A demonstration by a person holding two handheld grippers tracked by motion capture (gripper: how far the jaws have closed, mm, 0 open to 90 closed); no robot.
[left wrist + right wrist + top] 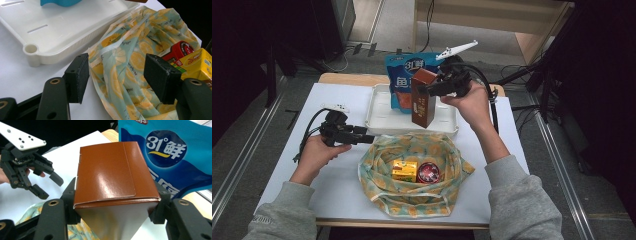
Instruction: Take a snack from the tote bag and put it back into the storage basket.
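Behind the brown carton clamped in the right tongs, a blue pouch reads "31°鲜".

The blue pouch carries "31°鲜" in white on a dark blue round badge, with a yellow stroke under it; larger white characters below are cut off by the brown carton and cannot be read. Print on the yellow box and red tin is too small to read

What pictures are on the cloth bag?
Yellow lemon slices on pale blue-green, seen best in the left gripper view, on the cloth bag.
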